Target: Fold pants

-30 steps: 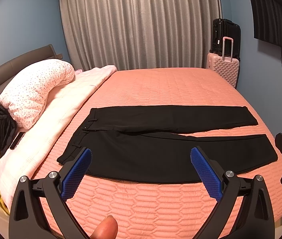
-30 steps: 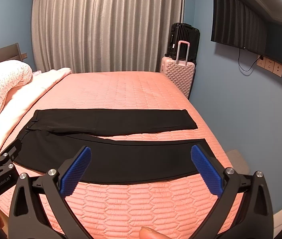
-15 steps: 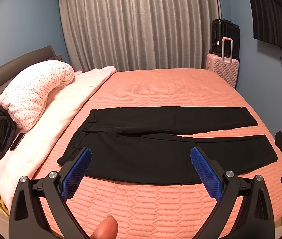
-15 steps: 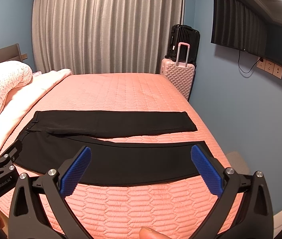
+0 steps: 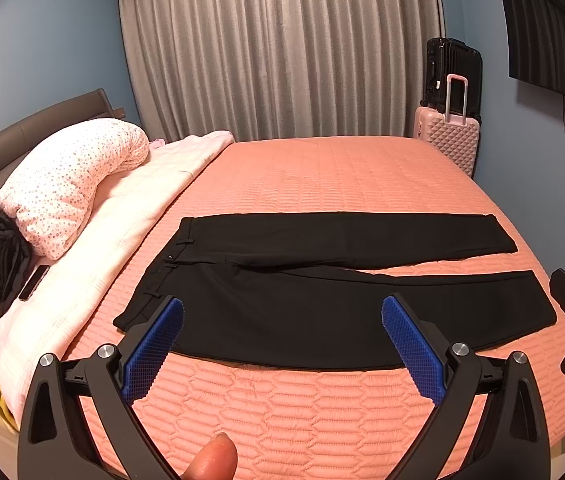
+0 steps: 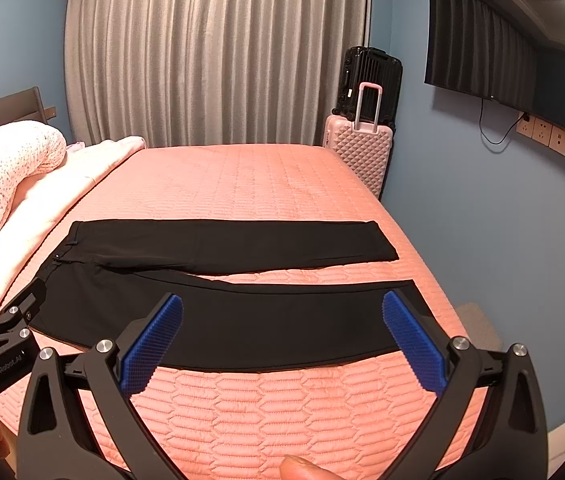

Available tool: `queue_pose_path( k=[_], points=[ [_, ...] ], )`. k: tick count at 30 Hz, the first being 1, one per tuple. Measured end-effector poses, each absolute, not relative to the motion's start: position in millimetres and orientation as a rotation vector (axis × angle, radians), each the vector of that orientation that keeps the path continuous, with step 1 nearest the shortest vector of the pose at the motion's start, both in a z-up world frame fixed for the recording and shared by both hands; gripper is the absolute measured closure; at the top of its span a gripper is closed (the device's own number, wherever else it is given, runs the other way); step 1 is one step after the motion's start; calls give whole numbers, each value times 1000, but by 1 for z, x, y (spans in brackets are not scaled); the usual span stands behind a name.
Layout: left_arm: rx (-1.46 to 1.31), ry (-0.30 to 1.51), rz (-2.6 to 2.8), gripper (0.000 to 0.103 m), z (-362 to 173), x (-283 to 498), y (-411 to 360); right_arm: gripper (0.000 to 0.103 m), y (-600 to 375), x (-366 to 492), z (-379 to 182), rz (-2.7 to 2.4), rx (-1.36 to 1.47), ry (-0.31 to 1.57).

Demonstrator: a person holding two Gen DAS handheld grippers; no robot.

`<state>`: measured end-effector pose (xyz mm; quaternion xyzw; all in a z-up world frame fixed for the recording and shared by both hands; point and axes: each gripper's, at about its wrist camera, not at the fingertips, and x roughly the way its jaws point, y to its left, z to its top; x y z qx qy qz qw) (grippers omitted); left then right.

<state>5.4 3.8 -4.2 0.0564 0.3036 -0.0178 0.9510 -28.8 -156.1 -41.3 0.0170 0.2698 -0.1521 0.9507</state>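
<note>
change: view has eased slightly nearer, pants (image 5: pixel 322 304) unmoved, flat on bed (image 5: pixel 322 172), legs apart, waistband left | meaning: fold not begun, approach only | left gripper (image 5: pixel 282 342): jaws wide, holds nothing, above near leg | right gripper (image 6: pixel 282 340): wide, holds nothing

Left claw (image 5: pixel 282 344) and right claw (image 6: pixel 282 340), black angular frames, blue ribbed pads (image 5: pixel 153 347), silver screws (image 6: pixel 104 345), bare fingertip (image 5: pixel 212 456) below
</note>
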Motion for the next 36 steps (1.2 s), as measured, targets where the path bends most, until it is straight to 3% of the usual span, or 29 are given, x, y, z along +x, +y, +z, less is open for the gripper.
queue_pose_path(
  k=[36],
  points=[
    [107,632,-58,5,-13,13,5,5,-170,-25,-46,-285,37,556]
  ],
)
